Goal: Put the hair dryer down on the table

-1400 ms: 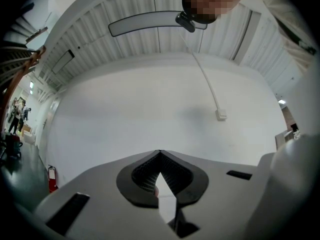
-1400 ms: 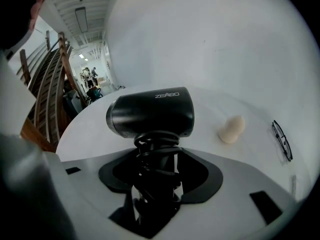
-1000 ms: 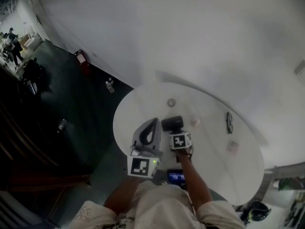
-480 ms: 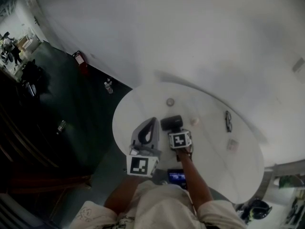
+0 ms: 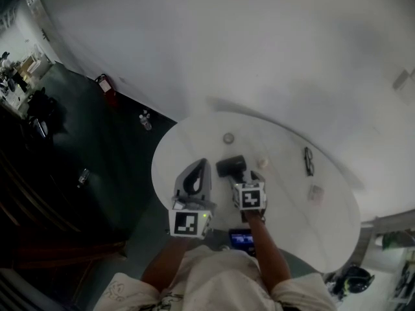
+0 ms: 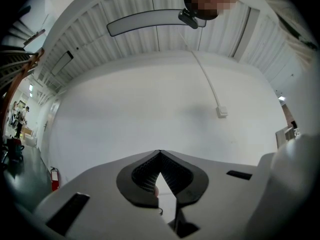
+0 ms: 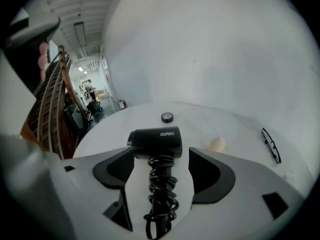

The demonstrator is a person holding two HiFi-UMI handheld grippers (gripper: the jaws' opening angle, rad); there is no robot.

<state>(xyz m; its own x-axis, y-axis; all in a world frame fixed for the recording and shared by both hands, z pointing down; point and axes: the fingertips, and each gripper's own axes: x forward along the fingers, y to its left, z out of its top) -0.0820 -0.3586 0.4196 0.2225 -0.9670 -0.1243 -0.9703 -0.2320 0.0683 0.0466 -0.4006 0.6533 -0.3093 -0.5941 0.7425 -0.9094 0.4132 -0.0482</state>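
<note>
The black hair dryer (image 5: 231, 166) lies on the round white table (image 5: 194, 135), its cord wound round the handle. In the right gripper view the hair dryer (image 7: 155, 141) rests with its handle between the jaws. My right gripper (image 5: 245, 179) has its jaws opening wide, and the pads (image 7: 212, 171) stand clear of the handle on both sides. My left gripper (image 5: 201, 164) hovers just left of the dryer, tilted upward toward the wall. Its fingertips (image 6: 160, 155) meet with nothing between them.
On the table are a small round disc (image 5: 228, 137), a cream-coloured lump (image 5: 262, 163), a pair of glasses (image 5: 308, 161) and a small packet (image 5: 316, 192). A lit screen (image 5: 241, 240) sits at the near edge. A fire extinguisher (image 5: 105, 86) and a bottle (image 5: 145, 120) stand on the dark floor.
The right gripper's jaws have spread apart and it has drawn back a little toward the person. The hair dryer stays lying on the table. The left gripper has barely moved.
</note>
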